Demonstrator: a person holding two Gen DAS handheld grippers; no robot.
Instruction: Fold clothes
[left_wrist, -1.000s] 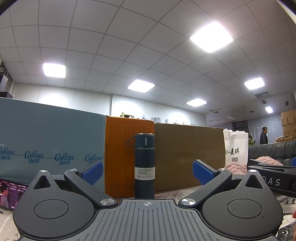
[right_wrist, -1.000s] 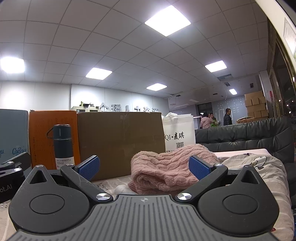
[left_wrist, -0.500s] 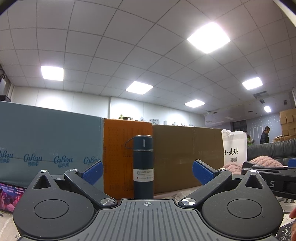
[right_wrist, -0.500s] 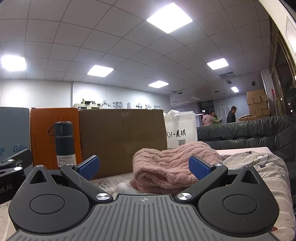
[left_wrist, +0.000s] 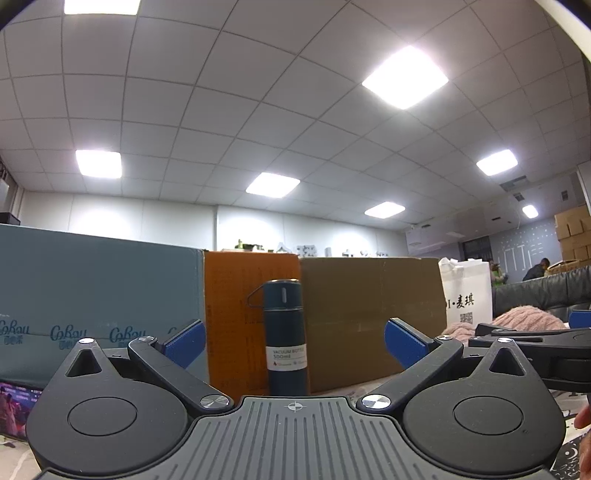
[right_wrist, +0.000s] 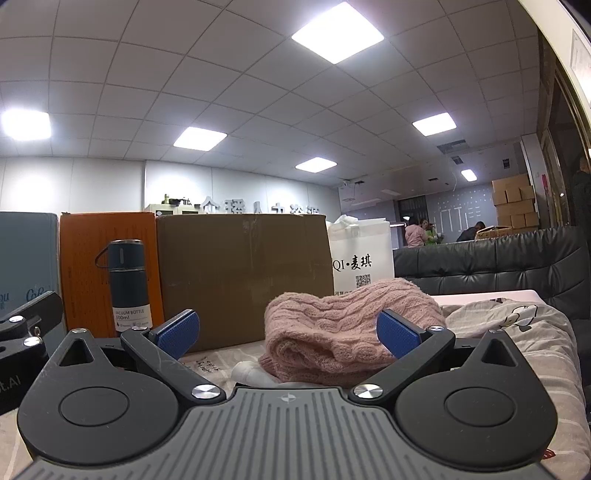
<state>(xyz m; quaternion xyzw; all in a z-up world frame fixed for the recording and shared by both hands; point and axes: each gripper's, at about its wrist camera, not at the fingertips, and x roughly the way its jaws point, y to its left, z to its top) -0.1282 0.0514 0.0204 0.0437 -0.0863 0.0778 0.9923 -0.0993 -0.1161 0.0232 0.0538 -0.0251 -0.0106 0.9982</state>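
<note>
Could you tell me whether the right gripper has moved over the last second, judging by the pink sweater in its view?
Yes. The right gripper has tilted slightly upward: the pink sweater and brown box sit lower in its view.

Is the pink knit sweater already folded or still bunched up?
Bunched up. The pink cable-knit sweater lies in a rumpled heap with rolled, uneven edges on the patterned cloth, and the open right gripper holds nothing.

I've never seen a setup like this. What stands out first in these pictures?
A pink knit sweater lies bunched just ahead of the right gripper, whose blue-padded jaws stand wide open. A dark bottle stands upright before an orange box, framed by the open left gripper.
</note>
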